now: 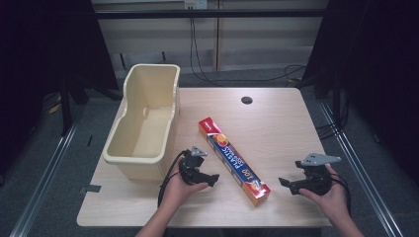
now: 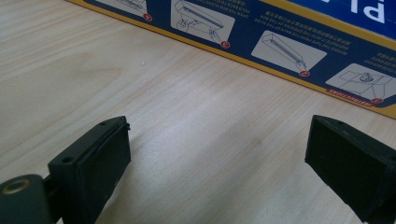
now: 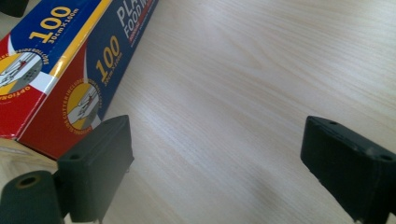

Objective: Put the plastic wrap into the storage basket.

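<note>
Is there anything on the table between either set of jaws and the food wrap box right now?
Nothing visible. The left gripper and right gripper both stand open on either side of the food wrap box, with only bare table in between. The cream bin sits off to the left, clear of both paths.

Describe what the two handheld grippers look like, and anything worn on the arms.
Both are black. The left gripper carries a small grey three-cornered plate and trails a black cable; the right gripper has a larger grey plate. Each has two blocky black jaws with flat pads. The forearms show no sleeves.
</note>
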`<state>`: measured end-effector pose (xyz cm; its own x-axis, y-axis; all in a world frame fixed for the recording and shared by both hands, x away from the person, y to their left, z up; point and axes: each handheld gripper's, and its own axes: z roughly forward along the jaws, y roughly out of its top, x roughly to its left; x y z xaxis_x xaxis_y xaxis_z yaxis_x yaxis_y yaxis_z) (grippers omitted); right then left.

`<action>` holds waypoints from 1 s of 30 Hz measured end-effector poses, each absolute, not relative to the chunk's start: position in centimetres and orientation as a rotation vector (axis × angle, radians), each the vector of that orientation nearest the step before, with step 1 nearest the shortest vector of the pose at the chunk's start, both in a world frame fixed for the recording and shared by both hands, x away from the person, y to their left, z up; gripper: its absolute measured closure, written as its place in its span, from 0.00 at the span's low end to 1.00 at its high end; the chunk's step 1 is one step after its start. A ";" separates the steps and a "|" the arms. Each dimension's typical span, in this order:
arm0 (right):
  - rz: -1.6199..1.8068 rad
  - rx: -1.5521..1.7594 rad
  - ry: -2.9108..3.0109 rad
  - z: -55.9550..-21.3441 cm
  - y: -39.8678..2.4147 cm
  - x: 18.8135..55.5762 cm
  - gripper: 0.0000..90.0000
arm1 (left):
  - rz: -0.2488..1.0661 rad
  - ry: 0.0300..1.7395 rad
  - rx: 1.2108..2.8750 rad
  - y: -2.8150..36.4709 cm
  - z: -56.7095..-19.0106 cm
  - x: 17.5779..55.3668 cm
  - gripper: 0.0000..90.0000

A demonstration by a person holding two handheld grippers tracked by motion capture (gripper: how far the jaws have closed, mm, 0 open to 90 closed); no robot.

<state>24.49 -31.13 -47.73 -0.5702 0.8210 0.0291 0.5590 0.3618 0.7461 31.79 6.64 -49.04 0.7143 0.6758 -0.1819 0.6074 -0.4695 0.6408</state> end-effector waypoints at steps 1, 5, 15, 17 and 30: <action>1.045 1.211 2.280 -47.7 -31.1 24.5 0.12 | 0.129 0.972 2.210 6.6 -49.0 31.7 0.07; 1.058 1.193 2.293 -47.8 -30.8 24.3 0.20 | 0.133 0.968 2.217 6.7 -48.8 31.7 0.08; 1.130 1.173 2.297 -47.6 -30.5 23.9 0.60 | 0.123 0.979 2.196 6.8 -48.5 31.7 0.08; 1.134 1.154 2.317 -47.4 -30.4 24.1 0.71 | 0.118 0.980 2.185 6.8 -48.6 31.7 0.08; 1.181 1.057 2.399 -47.5 -27.9 24.5 1.00 | 0.103 0.984 2.185 6.8 -48.4 31.7 0.08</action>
<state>24.46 -27.90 -47.49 -0.6994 0.7106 0.0770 0.4944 0.4031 0.7701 31.73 6.80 -48.38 0.7043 0.6781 -0.2099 0.6201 -0.4438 0.6469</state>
